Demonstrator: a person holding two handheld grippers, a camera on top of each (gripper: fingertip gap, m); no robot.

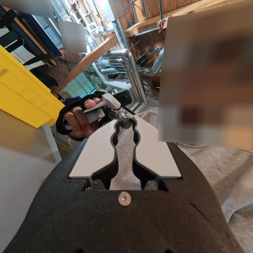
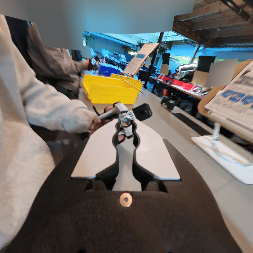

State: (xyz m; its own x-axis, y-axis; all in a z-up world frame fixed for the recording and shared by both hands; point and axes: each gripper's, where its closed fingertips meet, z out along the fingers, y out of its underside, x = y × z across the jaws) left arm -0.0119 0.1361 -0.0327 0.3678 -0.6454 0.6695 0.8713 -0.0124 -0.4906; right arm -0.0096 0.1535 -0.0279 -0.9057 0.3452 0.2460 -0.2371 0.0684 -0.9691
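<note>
A steel bolt with nuts and washers is held in the air between my two grippers. In the left wrist view my left gripper (image 1: 125,120) is shut on the bolt's hex head (image 1: 125,123). The threaded shank (image 1: 120,114) runs away toward the right gripper, held by a hand (image 1: 78,120). In the right wrist view my right gripper (image 2: 126,123) is shut on the bolt's nut end (image 2: 125,121). The left gripper's camera (image 2: 143,111) and the hand holding it (image 2: 108,109) show just behind.
Stacked yellow bins (image 2: 112,90) stand on the grey table (image 2: 171,130) and also show in the left wrist view (image 1: 20,93). A white stand with a printed board (image 2: 219,154) is at the right. A grey sleeve (image 2: 47,109) fills the left; another person (image 2: 54,65) works behind.
</note>
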